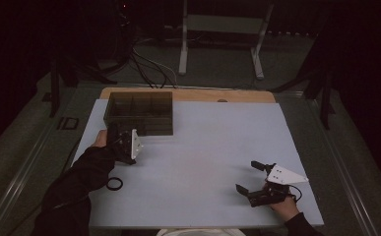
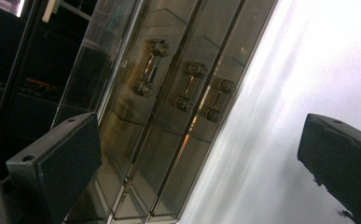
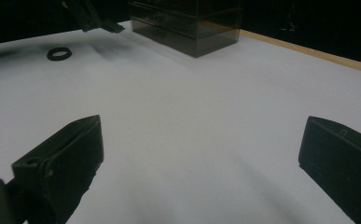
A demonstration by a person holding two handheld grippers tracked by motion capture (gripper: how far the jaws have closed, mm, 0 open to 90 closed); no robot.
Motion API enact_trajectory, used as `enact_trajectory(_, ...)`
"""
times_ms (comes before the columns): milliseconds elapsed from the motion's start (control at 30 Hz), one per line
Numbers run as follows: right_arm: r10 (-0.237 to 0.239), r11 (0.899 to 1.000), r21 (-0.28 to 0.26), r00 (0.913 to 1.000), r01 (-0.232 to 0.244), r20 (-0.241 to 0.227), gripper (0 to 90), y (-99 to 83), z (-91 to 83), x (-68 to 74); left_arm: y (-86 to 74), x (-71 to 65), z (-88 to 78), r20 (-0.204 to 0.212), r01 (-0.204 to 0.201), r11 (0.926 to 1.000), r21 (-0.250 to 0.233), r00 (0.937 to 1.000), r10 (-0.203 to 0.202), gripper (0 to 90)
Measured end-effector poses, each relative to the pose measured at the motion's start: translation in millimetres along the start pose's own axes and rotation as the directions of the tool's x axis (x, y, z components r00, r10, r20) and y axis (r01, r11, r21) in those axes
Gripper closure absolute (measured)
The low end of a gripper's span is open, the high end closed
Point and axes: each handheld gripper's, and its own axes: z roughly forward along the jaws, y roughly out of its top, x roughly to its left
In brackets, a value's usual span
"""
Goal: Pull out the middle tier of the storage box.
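Seemingly rigid and slippery, the smoked acrylic drawer box (image 2: pixel 169 126) is facing the left tongs (image 2: pixel 201 154), gaping; its small knobs (image 2: pixel 187 86) are offering purchase, while the right tongs (image 3: pixel 201 163) are gaping too.

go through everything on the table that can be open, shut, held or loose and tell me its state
Drawer box: all three drawers shut.
Left gripper: open, at the box front, holding nothing.
Right gripper: open, over bare table, holding nothing.
Black ring: lying loose on the table.
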Motion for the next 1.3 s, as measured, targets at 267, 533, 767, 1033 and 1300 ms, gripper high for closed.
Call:
enact_trajectory(267,0.001,1.000,0.000,1.0000,-0.001,-0.003,0.0,0.0,0.1,0.0,5.6,-11.1,7.8,-0.073,-0.124,0.9892,0.078,0.9888,0.130,6.7)
enact_trajectory(533,0.005,1.000,0.004,1.0000,-0.005,-0.007,0.0,-0.1,0.2,-0.2,7.0,-23.3,16.9,-0.149,-0.241,0.9624,0.125,0.9545,0.258,18.1)
enact_trajectory(767,0.013,1.000,-0.001,0.9999,-0.013,-0.010,0.0,0.2,-0.2,-0.7,4.9,-31.8,22.7,-0.169,-0.307,0.9401,0.149,0.9289,0.330,33.3)
enact_trajectory(1033,0.014,1.000,0.001,0.9998,-0.014,-0.012,0.0,0.0,0.1,-0.8,4.7,-35.6,29.9,-0.203,-0.342,0.9258,0.162,0.9066,0.370,53.3)
enact_trajectory(1300,0.016,1.000,0.001,0.9998,-0.016,-0.013,0.0,0.0,-0.1,-1.1,3.4,-36.3,39.5,-0.232,-0.361,0.9114,0.199,0.8862,0.401,65.5)
